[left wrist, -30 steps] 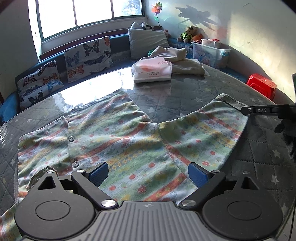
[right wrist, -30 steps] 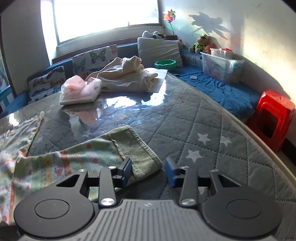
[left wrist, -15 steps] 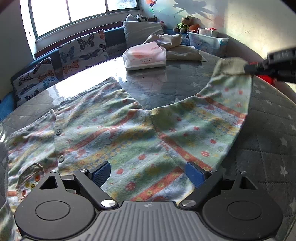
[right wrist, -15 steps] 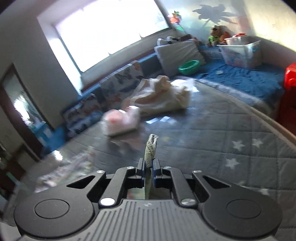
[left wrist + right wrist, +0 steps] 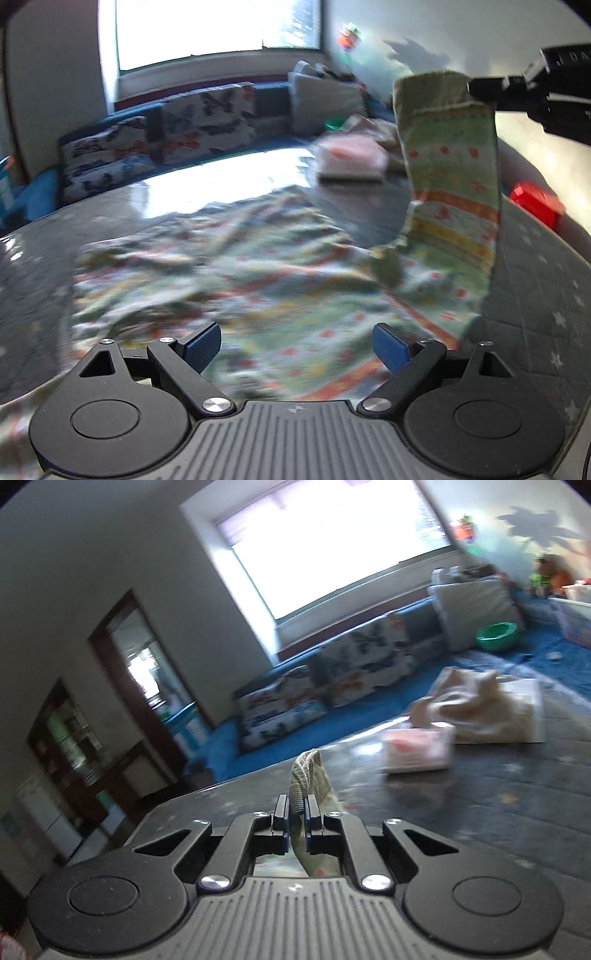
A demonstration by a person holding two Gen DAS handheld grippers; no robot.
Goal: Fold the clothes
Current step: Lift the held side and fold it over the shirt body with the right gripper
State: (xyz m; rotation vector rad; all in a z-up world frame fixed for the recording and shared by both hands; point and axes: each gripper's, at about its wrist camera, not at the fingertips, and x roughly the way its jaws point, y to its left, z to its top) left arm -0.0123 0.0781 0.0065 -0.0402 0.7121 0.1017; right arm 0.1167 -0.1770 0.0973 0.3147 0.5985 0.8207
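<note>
The right gripper (image 5: 296, 814) is clamped on the ribbed green cuff (image 5: 303, 775) of the patterned garment (image 5: 280, 295), holding that sleeve (image 5: 454, 177) raised above the table (image 5: 535, 288) (it hangs down in a striped column). The left gripper (image 5: 295, 341) hovers with its blue pads (image 5: 202, 341) spread wide apart, the garment's body lying directly ahead of and beneath them. A pink packet (image 5: 351, 160) sits farther ahead.
</note>
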